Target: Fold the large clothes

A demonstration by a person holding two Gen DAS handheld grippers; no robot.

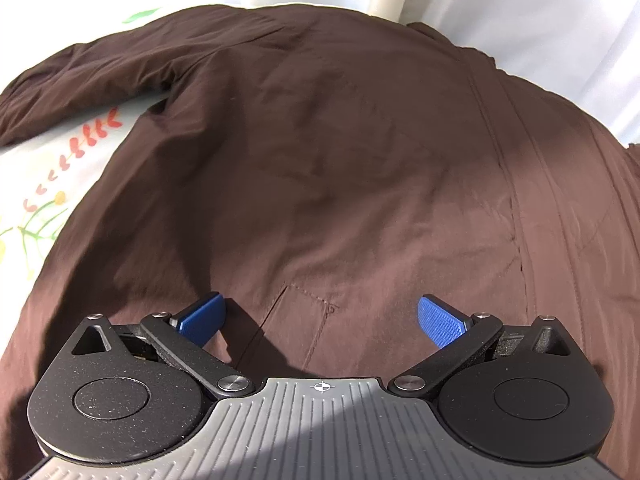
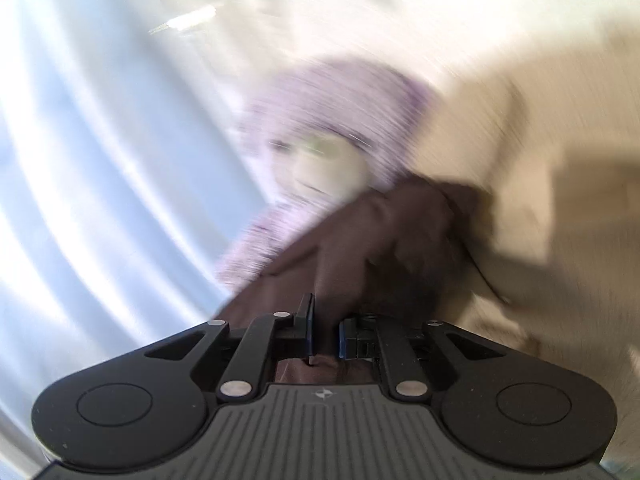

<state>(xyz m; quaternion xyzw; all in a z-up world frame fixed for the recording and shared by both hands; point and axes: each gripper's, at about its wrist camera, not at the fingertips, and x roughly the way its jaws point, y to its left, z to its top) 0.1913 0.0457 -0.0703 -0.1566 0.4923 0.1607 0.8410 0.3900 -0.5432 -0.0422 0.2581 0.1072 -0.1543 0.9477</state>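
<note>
On the floral bedsheet: brown jacket, spread flat, filling most of the left wrist view.
Jacket sleeve: stretched out to the upper left of the jacket body, lying across the sheet's red and green print.
Jacket seam: running top to bottom, right of the jacket's centre.
Left gripper: poised over the jacket's lower part, blue pads spread wide, nothing between them.
Pocket stitching: on the jacket, in the gap between the spread pads.
Right gripper: pinched nearly closed on a bunched fold of jacket fabric, cloth passing between the pads.
Behind the gripped fold: blurred lilac cloth, pale drapery at left, cream surface at right; details smeared beyond telling.
</note>
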